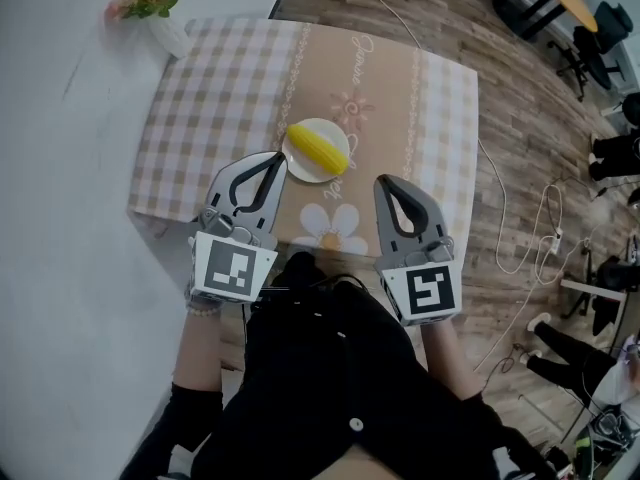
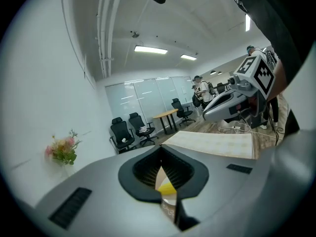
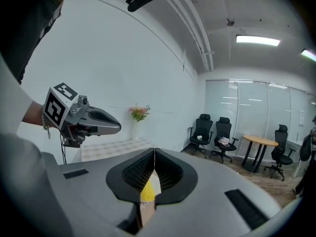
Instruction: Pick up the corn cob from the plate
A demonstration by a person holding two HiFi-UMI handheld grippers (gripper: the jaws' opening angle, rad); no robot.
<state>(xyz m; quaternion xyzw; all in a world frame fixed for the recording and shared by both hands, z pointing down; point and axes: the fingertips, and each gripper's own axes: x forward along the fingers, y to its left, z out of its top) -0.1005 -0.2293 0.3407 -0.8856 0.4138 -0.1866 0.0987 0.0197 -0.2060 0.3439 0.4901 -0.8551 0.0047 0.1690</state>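
**Head view:** A yellow corn cob (image 1: 318, 147) lies on a small white round plate (image 1: 296, 172) near the front edge of a table draped in checked beige cloth (image 1: 200, 108). The left gripper (image 1: 274, 157) hovers at the plate's left rim and the right gripper (image 1: 386, 182) is near its right. Both have their jaws pressed together, empty.

**Left gripper view:** The closed jaws show the cob (image 2: 167, 186) through their slit.

**Right gripper view:** The same: jaws together, nothing held, the cob (image 3: 147, 189) ahead.

The picking jaws likely need to part wide and straddle the cob's girth. Bare cloth rings the plate, and a vase of pink flowers (image 1: 150, 8) stands well apart.
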